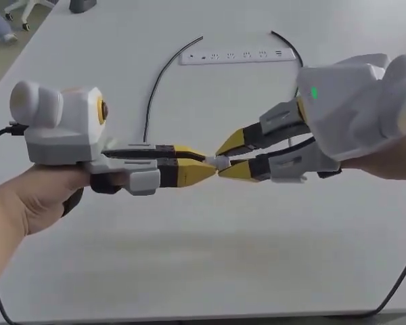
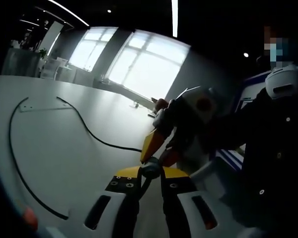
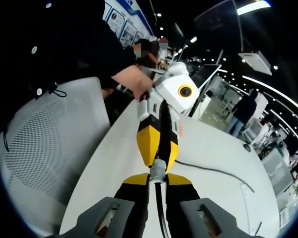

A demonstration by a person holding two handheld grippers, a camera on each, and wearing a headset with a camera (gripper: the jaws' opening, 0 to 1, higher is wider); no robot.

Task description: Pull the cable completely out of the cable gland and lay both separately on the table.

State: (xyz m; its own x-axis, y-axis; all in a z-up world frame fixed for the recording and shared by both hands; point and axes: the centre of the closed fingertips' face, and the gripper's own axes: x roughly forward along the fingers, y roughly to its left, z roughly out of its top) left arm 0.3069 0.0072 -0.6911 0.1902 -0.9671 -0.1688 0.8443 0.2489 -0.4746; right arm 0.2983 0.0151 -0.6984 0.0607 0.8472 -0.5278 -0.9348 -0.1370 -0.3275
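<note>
Above the smooth white table (image 1: 210, 230), the two grippers are meeting tip to tip. The right gripper (image 1: 224, 163) is pinching the small, pale, rounded cable gland (image 3: 158, 171) between its tapered yellow jaw tips. The left gripper (image 1: 212, 166), held in a hand (image 1: 40, 193), is clamping nearly shut on the thin black cable (image 3: 159, 208). A flat white power strip (image 1: 240, 55) is lying further back.

Small pale cable gland (image 1: 222, 162) mostly hidden between both jaws, its cable (image 3: 158, 201) perhaps likewise.
</note>
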